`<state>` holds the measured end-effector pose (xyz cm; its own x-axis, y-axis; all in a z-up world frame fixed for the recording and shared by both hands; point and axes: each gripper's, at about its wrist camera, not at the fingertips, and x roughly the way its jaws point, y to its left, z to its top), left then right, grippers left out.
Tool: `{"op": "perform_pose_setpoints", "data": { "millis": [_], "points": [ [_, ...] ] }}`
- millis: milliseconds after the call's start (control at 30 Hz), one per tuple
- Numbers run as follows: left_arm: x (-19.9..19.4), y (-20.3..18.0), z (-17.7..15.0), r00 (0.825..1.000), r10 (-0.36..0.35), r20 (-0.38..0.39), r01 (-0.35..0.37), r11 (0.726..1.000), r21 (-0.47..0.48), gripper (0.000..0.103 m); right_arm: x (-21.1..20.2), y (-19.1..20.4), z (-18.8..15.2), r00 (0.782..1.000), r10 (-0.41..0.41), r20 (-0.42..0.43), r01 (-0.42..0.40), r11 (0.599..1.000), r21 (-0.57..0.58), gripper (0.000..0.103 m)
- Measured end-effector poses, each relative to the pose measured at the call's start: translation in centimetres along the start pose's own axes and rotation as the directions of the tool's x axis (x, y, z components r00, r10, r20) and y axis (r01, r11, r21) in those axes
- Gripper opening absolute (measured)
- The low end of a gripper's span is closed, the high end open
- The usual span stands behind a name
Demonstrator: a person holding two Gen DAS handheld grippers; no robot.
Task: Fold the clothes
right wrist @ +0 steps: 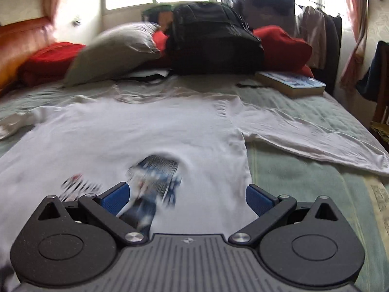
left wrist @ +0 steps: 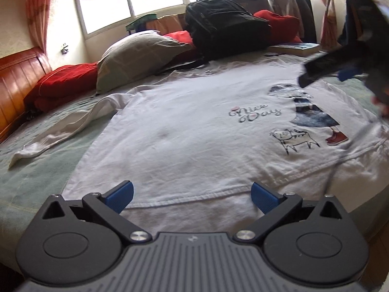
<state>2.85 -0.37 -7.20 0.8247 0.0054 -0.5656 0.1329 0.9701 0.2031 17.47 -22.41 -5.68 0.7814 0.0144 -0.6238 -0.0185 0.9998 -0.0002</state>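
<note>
A white long-sleeved shirt (left wrist: pixel 184 131) lies flat, print side up, on the green bedspread (left wrist: pixel 36 177). Its print shows "Nice Day", a cat and a figure. The left gripper (left wrist: pixel 192 196) is open, hovering just over the shirt's hem. One sleeve (left wrist: pixel 65 126) trails off to the left. In the left wrist view the right gripper (left wrist: pixel 328 65) hangs above the printed area, blurred. In the right wrist view the right gripper (right wrist: pixel 187 198) is open over the shirt (right wrist: pixel 136 131) near the print, and the other sleeve (right wrist: pixel 308 133) stretches right across the bedspread (right wrist: pixel 304 182).
At the back of the bed sit a black backpack (left wrist: pixel 226 22), a grey pillow (left wrist: pixel 138 56), red bedding (left wrist: pixel 63 82) and a book (right wrist: pixel 291 82). A wooden headboard (left wrist: pixel 19 77) is on the left. Clothes hang at the window (left wrist: pixel 289 7). The bed's right edge (right wrist: pixel 374 150) is close.
</note>
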Motion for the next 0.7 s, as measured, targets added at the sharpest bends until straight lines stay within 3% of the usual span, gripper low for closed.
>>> {"op": "perform_pose_setpoints", "data": {
  "millis": [100,267,600,700],
  "points": [
    [-0.1,0.3,-0.3,1.0,-0.003,0.0,0.003,1.0,-0.016,0.102,3.5,0.2,1.3,0.996,-0.064,-0.068,0.065,0.998,0.006,0.103],
    [-0.1,0.4,-0.6,1.0,-0.015,0.005,0.015,1.0,-0.024,0.102,2.8,-0.3,-0.7,0.994,-0.07,-0.089,0.071,0.997,0.006,0.103],
    [-0.2,0.0,-0.9,1.0,-0.027,0.011,0.027,0.999,-0.018,0.102,-6.5,-1.3,-8.8,0.994,-0.04,-0.099,0.031,0.996,-0.083,0.103],
    [-0.3,-0.1,-1.0,0.999,-0.031,0.01,0.031,0.999,-0.017,0.102,-8.5,-1.5,-9.0,0.999,0.024,-0.035,-0.027,0.996,-0.085,0.103]
  ]
}}
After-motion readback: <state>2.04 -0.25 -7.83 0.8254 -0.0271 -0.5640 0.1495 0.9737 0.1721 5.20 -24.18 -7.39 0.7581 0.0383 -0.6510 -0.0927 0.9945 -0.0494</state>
